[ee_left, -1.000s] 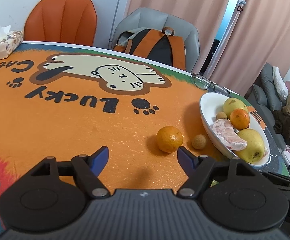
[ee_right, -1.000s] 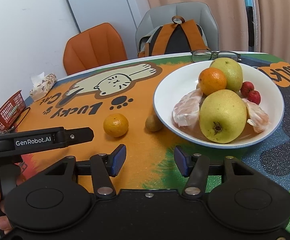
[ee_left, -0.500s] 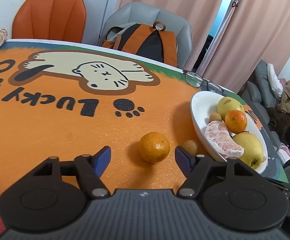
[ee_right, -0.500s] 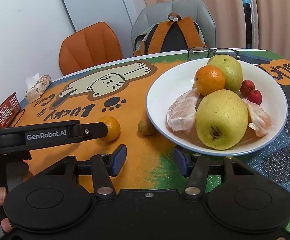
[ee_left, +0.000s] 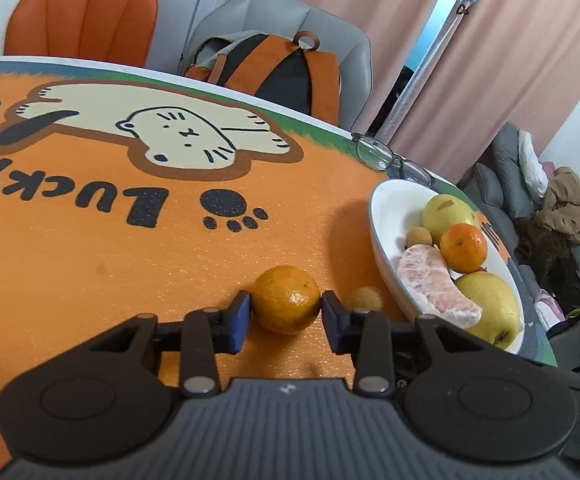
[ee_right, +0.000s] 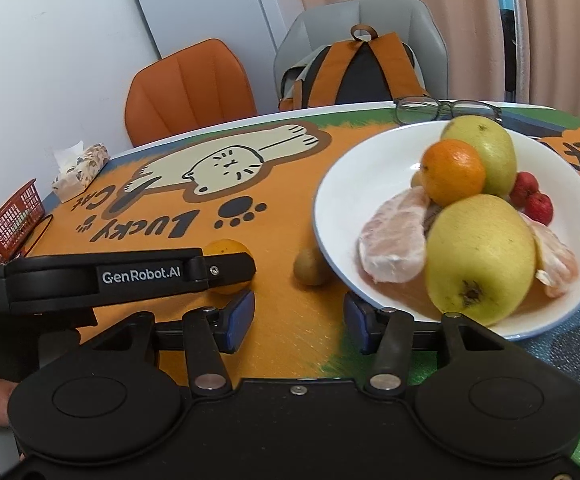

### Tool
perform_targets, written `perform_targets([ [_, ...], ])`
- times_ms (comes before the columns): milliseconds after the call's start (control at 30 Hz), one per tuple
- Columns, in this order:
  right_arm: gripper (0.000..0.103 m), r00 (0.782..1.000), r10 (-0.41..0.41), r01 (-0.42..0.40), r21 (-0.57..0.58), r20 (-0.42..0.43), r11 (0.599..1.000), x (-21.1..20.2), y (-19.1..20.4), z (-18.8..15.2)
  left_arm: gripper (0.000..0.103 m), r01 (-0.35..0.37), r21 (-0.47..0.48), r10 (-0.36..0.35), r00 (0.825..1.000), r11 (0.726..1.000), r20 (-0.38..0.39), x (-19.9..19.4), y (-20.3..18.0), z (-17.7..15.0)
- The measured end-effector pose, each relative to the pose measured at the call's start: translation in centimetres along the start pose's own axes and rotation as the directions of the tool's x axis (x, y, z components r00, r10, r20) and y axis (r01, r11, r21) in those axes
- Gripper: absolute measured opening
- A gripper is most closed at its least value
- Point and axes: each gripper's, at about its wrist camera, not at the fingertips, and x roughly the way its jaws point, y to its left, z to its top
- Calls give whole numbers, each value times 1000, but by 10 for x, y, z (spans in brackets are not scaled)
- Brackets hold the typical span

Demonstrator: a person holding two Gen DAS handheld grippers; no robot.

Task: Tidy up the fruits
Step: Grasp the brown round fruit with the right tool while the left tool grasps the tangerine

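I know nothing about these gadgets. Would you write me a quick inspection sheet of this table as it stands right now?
Surface: orange cat-print mat covers the table.
Job's things: white plate holds two pears, a mandarin, pomelo pieces and small red fruits; one orange and a small brown fruit lie on the mat beside it.
Clutter: glasses, tissue pack, red basket.
Grippers: left gripper has just been closing, fingers against the orange; right gripper open, holding nothing.
Cables: nothing seen.
Surroundings: orange chair, grey chair with backpack, curtains.
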Motion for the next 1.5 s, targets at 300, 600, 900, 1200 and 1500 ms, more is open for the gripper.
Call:
perform_targets([
  [300, 45, 999, -36, 35, 27, 32, 999, 8, 12, 4, 37, -24, -49, 25, 1000, 999, 19, -15, 27, 4],
  [600, 45, 990, -129, 125, 66, 51, 990, 18, 23, 4, 37, -21, -74, 23, 999, 997, 34, -30, 50, 4],
  [900, 44, 975, -212, 208, 64, 64, 976, 30, 37, 2, 37, -19, -90, 23, 999, 996, 46, -43, 65, -3],
  [1200, 26, 950, -305, 299, 77, 68, 951, 41, 47, 2, 37, -38, -119, 45, 997, 992, 60, -57, 78, -9],
  [1500, 25, 967, -246, 236, 120, 69, 964, 37, 40, 1, 37, -65, -137, 76, 994, 988, 73, -67, 86, -10],
])
